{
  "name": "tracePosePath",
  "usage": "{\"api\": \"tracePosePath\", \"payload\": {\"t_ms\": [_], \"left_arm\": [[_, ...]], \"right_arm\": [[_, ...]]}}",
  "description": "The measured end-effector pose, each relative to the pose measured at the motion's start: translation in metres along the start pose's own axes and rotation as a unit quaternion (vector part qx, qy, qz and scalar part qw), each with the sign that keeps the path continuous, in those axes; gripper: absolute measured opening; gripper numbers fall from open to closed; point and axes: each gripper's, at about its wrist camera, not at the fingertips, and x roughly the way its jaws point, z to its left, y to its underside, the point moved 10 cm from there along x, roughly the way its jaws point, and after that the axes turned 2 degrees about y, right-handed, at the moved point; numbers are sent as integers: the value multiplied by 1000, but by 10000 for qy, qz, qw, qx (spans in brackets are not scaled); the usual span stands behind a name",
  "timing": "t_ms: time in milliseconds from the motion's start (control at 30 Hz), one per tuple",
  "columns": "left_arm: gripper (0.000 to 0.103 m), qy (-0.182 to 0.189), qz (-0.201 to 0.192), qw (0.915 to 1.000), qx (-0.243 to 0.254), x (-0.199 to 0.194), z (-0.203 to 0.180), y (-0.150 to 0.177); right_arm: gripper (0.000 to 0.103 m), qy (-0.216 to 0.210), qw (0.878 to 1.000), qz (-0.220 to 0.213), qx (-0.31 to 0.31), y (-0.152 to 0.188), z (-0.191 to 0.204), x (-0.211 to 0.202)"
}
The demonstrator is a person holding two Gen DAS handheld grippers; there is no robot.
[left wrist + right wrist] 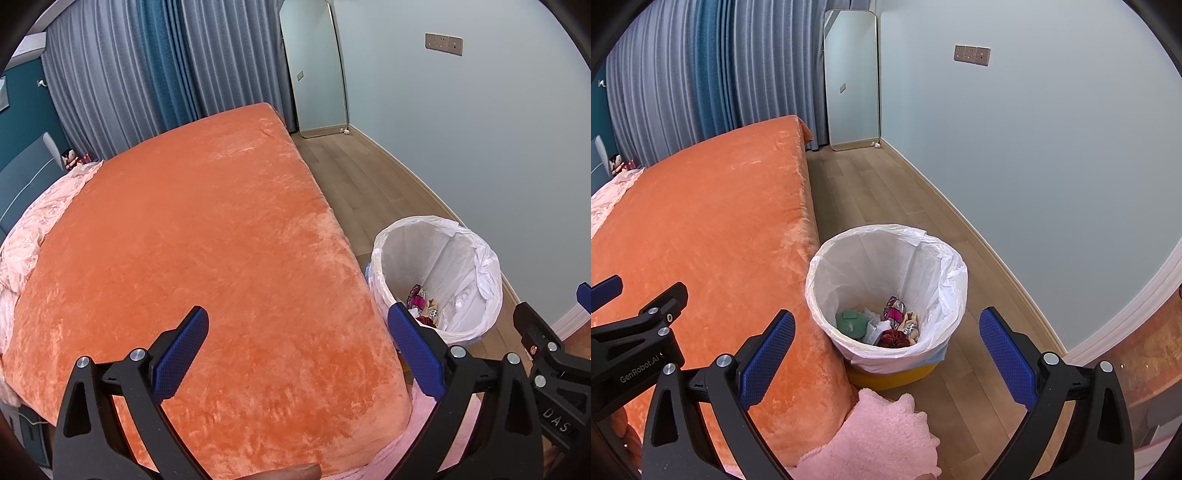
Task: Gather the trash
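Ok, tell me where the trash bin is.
The trash bin stands on the wood floor, against the bed's right side.

Plush orange bed cover (207,236), thin crinkly plastic bin liner (886,258), matt wood floor (879,192)

Bin (886,291) stands on floor (886,192) right of bed (701,229); trash (882,325) inside.

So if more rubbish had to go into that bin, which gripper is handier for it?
Probably the right gripper: the bin sits directly between its open fingers. The left gripper hangs over the orange bed, bin off to its right.
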Motion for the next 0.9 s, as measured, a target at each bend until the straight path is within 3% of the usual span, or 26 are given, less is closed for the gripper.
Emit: {"api": "tracePosePath", "payload": {"t_ms": [900], "left_arm": [[93,87,19,9999,80,-2,-7,3]], "right_arm": [[96,3,10000,23,-10,2,-2,1]]}}
